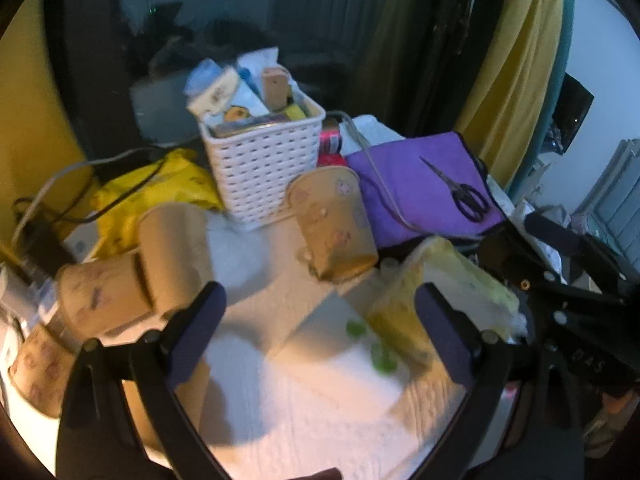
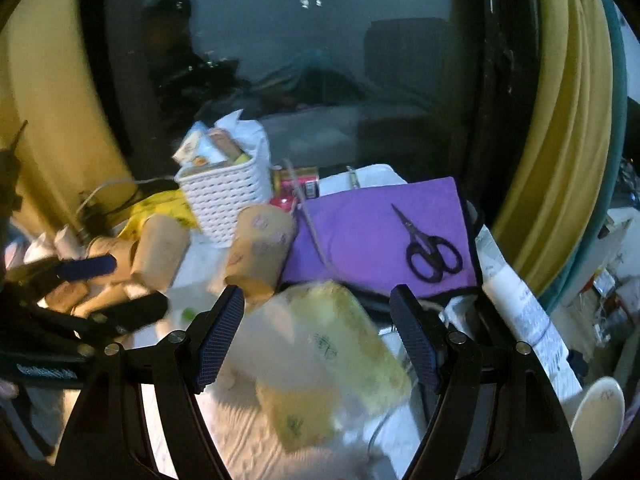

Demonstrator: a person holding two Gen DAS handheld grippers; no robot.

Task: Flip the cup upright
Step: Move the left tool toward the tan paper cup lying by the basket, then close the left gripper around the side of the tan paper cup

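Black fingers of the left gripper (image 1: 320, 312) frame the bottom of the left wrist view, spread wide with nothing between them above a white quilted cloth (image 1: 320, 432). Beyond them a patterned paper cup (image 1: 334, 226) lies tipped on its side, mouth toward the camera, just in front of a white woven basket (image 1: 262, 160) stuffed with packets. To the left, several more paper cups (image 1: 140, 272) lie on their sides, clustered together. A yellow-green tissue pack (image 1: 436, 300) sits to the right, with black scissors (image 1: 464, 196) on a purple cloth (image 1: 420, 188) behind it. From the right wrist view, the right gripper (image 2: 318, 332) is likewise released, its blue-padded fingers well apart and straddling the tissue pack (image 2: 332, 356) without touching it. The tipped cup (image 2: 260, 250) lies beyond the left finger, beside the basket (image 2: 224, 200); the scissors (image 2: 428, 248) rest on the purple cloth (image 2: 360, 232). The left gripper (image 2: 112, 284) shows at the left edge, near the cluster of cups (image 2: 156, 248).
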